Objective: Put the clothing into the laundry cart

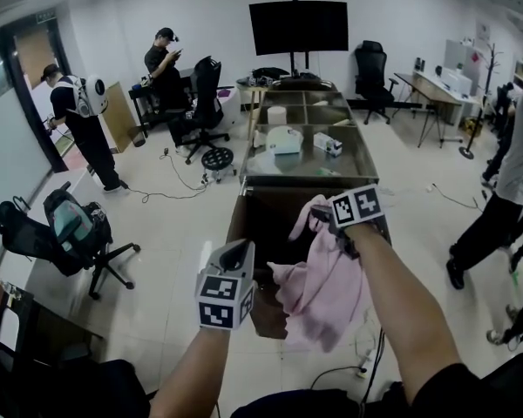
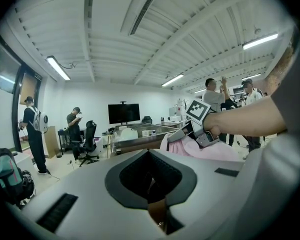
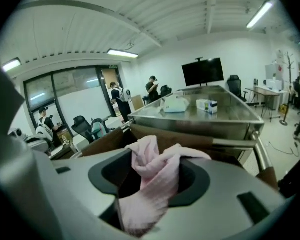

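Note:
My right gripper [image 1: 324, 220] holds a pink garment [image 1: 322, 286] up in the air; the cloth hangs down from it over the near right corner of the brown laundry cart [image 1: 244, 203]. In the right gripper view the garment [image 3: 157, 171] is bunched between the jaws of the right gripper [image 3: 150, 184], with the cart's brown rim [image 3: 107, 140] just beyond. My left gripper [image 1: 235, 255] hovers at the cart's near left edge, jaws together, nothing in them. From the left gripper [image 2: 150, 184] view, the pink cloth [image 2: 212, 150] shows ahead under the right hand.
A steel trolley [image 1: 366, 178] with white items stands right behind the cart. An office chair with bags [image 1: 70, 233] is at the left, cables lie on the floor, and people stand at the left wall [image 1: 83, 124] and at the right edge [image 1: 506, 190].

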Demonstrator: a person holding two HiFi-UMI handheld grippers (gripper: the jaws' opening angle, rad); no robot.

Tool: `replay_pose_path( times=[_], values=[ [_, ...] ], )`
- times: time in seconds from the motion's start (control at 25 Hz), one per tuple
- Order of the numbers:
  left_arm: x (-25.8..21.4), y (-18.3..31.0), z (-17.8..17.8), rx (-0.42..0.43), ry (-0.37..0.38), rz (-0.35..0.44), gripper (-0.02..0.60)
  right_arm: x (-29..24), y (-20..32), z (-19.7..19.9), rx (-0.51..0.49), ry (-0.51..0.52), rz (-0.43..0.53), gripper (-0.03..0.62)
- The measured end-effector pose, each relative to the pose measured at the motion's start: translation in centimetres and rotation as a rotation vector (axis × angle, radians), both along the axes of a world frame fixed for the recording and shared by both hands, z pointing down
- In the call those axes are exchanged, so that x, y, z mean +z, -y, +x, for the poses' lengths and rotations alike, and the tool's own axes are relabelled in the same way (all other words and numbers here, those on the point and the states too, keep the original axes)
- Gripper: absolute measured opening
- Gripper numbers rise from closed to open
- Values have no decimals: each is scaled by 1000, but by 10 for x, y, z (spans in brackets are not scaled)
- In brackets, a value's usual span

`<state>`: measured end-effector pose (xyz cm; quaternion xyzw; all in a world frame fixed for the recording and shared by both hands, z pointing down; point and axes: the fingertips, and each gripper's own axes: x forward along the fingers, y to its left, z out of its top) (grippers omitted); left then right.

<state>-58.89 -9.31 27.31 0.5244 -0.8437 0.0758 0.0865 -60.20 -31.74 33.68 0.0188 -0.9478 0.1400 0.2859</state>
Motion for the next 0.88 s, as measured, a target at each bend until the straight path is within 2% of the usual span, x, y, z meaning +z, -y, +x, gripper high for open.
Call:
replay_pose_path(
  times=[0.04, 0.16, 0.36, 0.6, 0.88],
  values=[
    [0, 1, 0, 2, -1, 0, 0, 6, 0, 3, -9, -25, -24, 266],
    [-3, 2, 0, 6, -1, 3, 0, 14, -1, 13, -47, -86, -77, 275],
    [-2, 6, 4, 20, -5, 3, 0, 16, 6, 31, -43, -120, -53, 280],
    [-4, 18, 19, 74, -8, 12, 0, 16, 2, 59, -35, -164, -64, 298],
    [-9, 19, 36, 126, -8, 33, 0, -21, 1, 89, 67, -47, -23, 298]
  ],
)
